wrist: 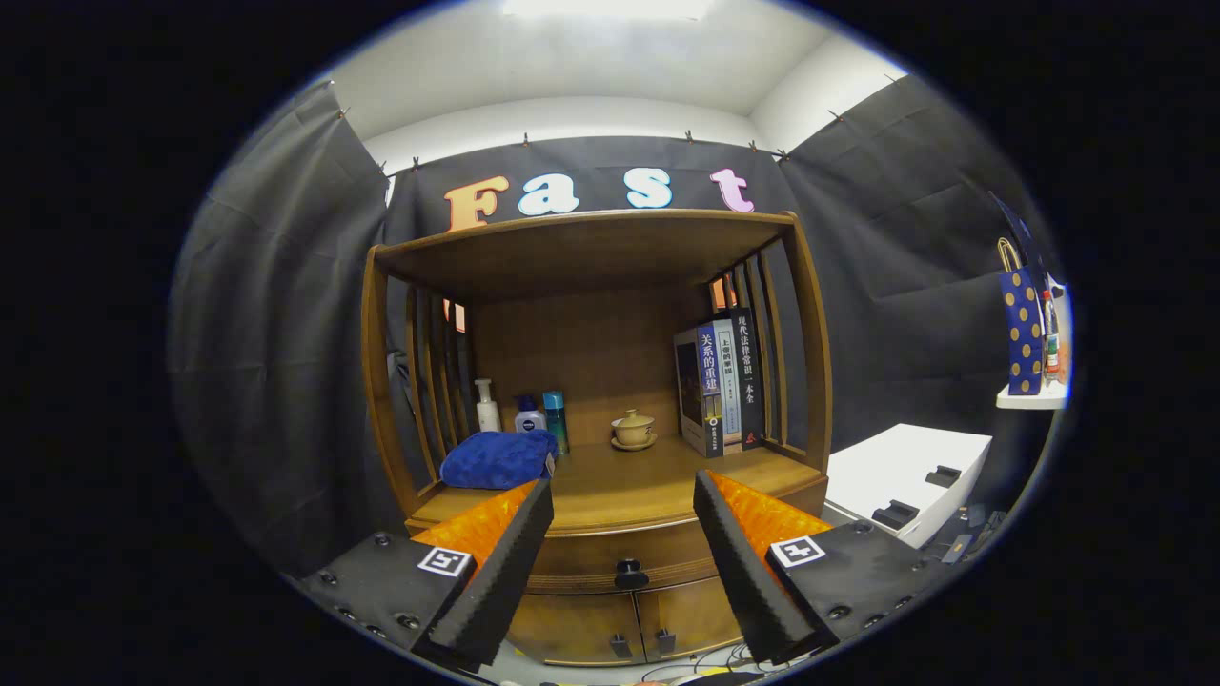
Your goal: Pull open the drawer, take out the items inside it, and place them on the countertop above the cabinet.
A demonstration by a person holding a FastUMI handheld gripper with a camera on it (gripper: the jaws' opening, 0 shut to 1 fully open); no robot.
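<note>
A wooden cabinet stands ahead of me. Its drawer is closed, with a dark round knob in the middle of its front. The knob sits between my two fingers but some way beyond them. My gripper is open and holds nothing. The countertop above the drawer carries a folded blue towel at its left front, just beyond my left finger. What lies inside the drawer is hidden.
At the back of the countertop stand three bottles, a small lidded cup on a saucer and upright books. Two small doors sit under the drawer. A white box stands right of the cabinet, a dotted gift bag on a shelf.
</note>
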